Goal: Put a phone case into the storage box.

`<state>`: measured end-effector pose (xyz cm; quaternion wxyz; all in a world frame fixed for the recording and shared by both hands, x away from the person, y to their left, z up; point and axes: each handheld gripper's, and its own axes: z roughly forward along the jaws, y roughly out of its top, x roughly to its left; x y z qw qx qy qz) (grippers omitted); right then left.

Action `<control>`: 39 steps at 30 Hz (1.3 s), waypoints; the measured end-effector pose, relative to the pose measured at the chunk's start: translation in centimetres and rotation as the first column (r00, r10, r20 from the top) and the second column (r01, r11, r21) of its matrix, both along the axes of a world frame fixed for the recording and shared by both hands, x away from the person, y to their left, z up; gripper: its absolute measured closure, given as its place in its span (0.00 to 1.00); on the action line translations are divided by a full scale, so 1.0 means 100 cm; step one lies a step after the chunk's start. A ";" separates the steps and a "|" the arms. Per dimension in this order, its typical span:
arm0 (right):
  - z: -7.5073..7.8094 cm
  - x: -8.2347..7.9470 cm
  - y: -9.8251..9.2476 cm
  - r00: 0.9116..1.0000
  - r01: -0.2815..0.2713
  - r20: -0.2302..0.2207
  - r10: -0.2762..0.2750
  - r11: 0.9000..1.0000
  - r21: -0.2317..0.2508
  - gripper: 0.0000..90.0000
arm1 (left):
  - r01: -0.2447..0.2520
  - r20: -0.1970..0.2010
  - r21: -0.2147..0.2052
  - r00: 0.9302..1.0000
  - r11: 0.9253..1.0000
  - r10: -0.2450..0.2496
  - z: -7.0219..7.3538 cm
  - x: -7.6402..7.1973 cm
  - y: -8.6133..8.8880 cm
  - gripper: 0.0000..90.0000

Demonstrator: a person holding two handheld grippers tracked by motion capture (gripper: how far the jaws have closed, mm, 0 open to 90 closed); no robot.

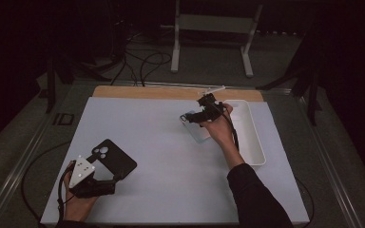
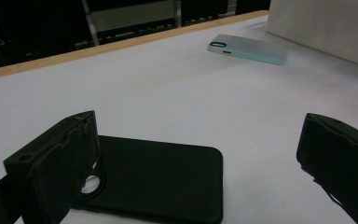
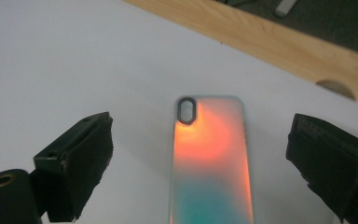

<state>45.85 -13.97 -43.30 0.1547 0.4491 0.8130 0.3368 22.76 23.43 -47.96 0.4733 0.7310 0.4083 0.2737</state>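
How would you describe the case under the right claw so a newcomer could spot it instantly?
Start at the white tray on the table's right side. Just left of it lies the iridescent phone case, flat between the open right claw. Unlike the black case near the left claw, it shimmers orange and teal.

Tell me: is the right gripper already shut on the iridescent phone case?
No: in the right gripper view the right gripper has its jaws wide apart, with the iridescent case lying flat on the table between them, untouched.

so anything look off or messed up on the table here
Nothing stands out. The black phone case and the iridescent phone case both lie flat on the white table, undamaged, near the white tray.
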 end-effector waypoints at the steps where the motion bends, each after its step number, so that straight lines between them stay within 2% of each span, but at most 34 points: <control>1: -0.003 0.002 0.002 1.000 0.003 -0.011 -0.003 1.000 -0.015 0.08 | 0.001 0.001 0.001 1.000 1.000 -0.001 0.000 0.000 0.000 0.00; 10: -0.017 0.011 0.005 0.998 0.006 -0.063 -0.011 0.997 -0.076 0.08 | 0.001 0.001 -0.001 1.000 1.000 -0.001 0.000 0.000 0.001 0.00; 15: -0.022 0.014 0.006 0.996 0.002 -0.087 -0.011 0.996 -0.093 0.08 | 0.002 -0.001 0.000 1.000 1.000 -0.002 0.000 0.000 0.000 0.00; 16: -0.026 0.016 0.007 0.994 0.003 -0.106 -0.013 0.995 -0.100 0.08 | 0.003 0.001 -0.001 1.000 1.000 -0.003 0.000 0.000 0.000 0.00; 21: -0.033 0.019 0.009 0.990 0.003 -0.140 -0.019 0.993 -0.116 0.08 | 0.001 0.000 -0.001 1.000 1.000 -0.001 0.000 0.000 0.001 0.00; 23: -0.038 0.020 0.011 0.985 0.010 -0.171 -0.030 0.993 -0.119 0.08 | 0.001 0.000 -0.002 1.000 1.000 -0.001 0.000 0.000 0.002 0.00; 26: -0.045 0.023 0.010 0.978 0.023 -0.200 -0.052 0.989 -0.148 0.08 | 0.001 0.001 -0.005 1.000 1.000 -0.001 0.000 0.000 0.002 0.00; 35: -0.052 0.025 0.010 0.973 0.009 -0.227 -0.043 0.989 -0.150 0.08 | 0.002 0.001 -0.005 1.000 1.000 -0.002 0.000 0.000 0.002 0.00; 39: -0.055 0.026 0.009 0.971 0.008 -0.234 -0.050 0.984 -0.177 0.08 | 0.001 0.000 -0.006 1.000 1.000 -0.001 0.000 0.000 0.002 0.00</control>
